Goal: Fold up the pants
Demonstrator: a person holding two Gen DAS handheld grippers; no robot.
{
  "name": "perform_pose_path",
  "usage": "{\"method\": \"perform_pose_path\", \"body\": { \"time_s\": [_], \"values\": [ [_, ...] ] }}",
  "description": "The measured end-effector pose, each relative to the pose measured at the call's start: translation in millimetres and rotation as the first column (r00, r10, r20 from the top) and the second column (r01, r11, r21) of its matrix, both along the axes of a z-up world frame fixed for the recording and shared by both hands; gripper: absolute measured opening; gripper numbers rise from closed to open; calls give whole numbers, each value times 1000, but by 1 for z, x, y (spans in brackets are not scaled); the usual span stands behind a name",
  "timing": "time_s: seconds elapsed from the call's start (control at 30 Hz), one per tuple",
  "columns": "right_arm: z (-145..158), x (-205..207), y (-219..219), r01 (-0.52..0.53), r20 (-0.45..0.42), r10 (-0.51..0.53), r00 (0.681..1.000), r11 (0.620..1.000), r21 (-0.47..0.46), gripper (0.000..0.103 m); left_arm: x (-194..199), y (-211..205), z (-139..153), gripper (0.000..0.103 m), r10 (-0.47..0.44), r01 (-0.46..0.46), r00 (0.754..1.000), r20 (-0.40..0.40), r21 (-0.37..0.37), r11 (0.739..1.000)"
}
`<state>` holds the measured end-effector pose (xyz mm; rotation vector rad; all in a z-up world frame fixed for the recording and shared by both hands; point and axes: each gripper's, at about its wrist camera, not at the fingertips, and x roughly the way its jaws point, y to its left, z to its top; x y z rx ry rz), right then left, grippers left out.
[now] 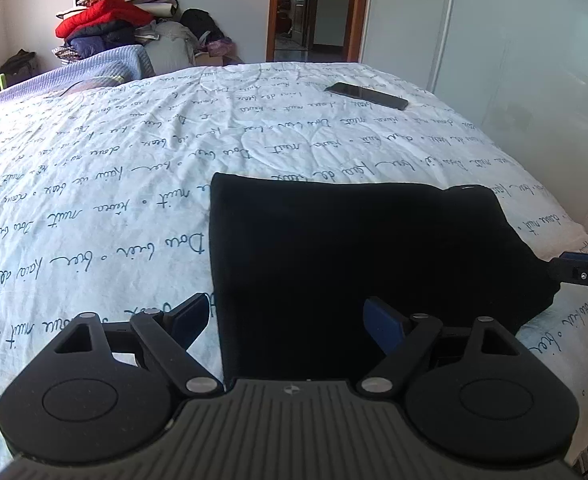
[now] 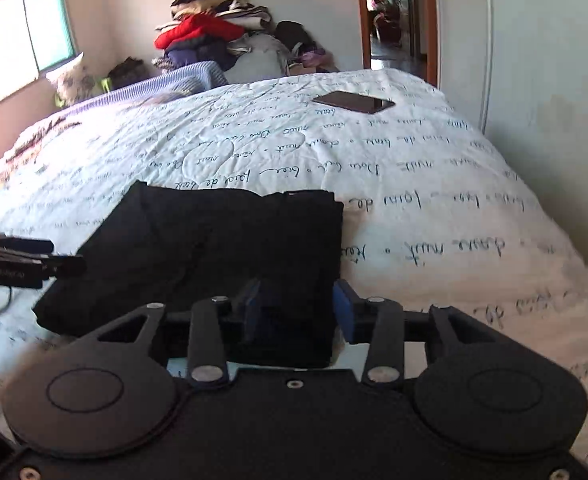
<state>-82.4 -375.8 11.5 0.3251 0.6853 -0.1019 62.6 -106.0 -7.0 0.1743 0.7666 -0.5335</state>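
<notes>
Black pants lie on the bed, folded into a compact, roughly square bundle near the bed's near edge. Landmark for all positions: the pants.

No containers in view. Nearest thing to one is the heap of folded clothes far beyond the pants, against the back wall, red jacket on top.

Left tongs: jaws spread wide, blue pads well apart, holding nothing. They hover over the near-left corner of the pants, one finger over the printed quilt, the other over the black fabric. Contact with the cloth cannot be told from this view.

Right tongs: jaws partly open, straddling the near-right corner of the pants. Fabric sits between the pads, but the pads do not look closed on it; the frame is blurred here, so grip is uncertain.

Edges: the pants' left edge runs straight and clean; the far edge has a slight step where layers meet; the far-right corner is rounded.

Open room: broad bare quilt to the left of the pants and beyond them. A dark phone lies beyond the pants, well apart. Right of the pants the bed's side edge is near, with a pale wardrobe past it.
</notes>
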Motion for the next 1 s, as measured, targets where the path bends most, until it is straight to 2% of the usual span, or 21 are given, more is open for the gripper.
{"method": "perform_pose_path", "body": {
  "time_s": [0.1, 0.2, 0.3, 0.4, 0.47, 0.57, 0.7, 0.77, 0.8, 0.83, 0.93, 1.0],
  "values": [
    [-7, -6, 3, -2, 29, 1, 1000, 998, 58, 41, -8, -16, -5, 86, -59, 60, 998, -13, 9, 998],
    [-9, -5, 18, -38, 29, 39, 999, 999, -4, 42, -19, -34, -11, 86, -119, 119, 993, -3, 41, 992],
    [-8, -6, 28, -72, 27, 75, 997, 992, -106, 40, -25, -48, -15, 86, -135, 133, 991, 22, 78, 988],
    [-9, -5, 30, -84, 18, 88, 996, 983, -163, 27, -25, -55, -15, 86, -141, 139, 990, 19, 78, 987],
    [-9, -7, 24, -72, 27, 77, 997, 986, -153, 16, -24, -58, -15, 86, -140, 140, 990, 5, 70, 988],
    [-8, -15, 17, -42, 45, 48, 998, 991, -129, 7, -21, -59, -14, 86, -134, 135, 991, -21, 58, 989],
    [-18, -14, 21, -36, -5, 35, 999, 987, -154, 6, -21, -61, -19, 91, -145, 147, 989, -37, 54, 988],
    [-23, -12, 23, -44, -29, 40, 999, 987, -152, 10, -20, -60, -22, 91, -142, 145, 989, -40, 63, 988],
    [-20, -13, 23, -33, -23, 29, 999, 986, -161, 9, -20, -59, -20, 91, -139, 141, 989, -42, 55, 988],
    [-14, -16, 22, -17, -3, 17, 1000, 987, -162, 16, -20, -58, -17, 90, -138, 140, 990, -39, 50, 989],
    [7, -19, 23, 46, 79, -29, 996, 975, -219, 17, -14, -58, -11, 90, -122, 122, 992, -10, 56, 991],
    [12, -12, 26, 25, 108, -2, 994, 977, -213, 17, -7, -61, -12, 90, -99, 99, 995, -10, 70, 993]
  ]
}}
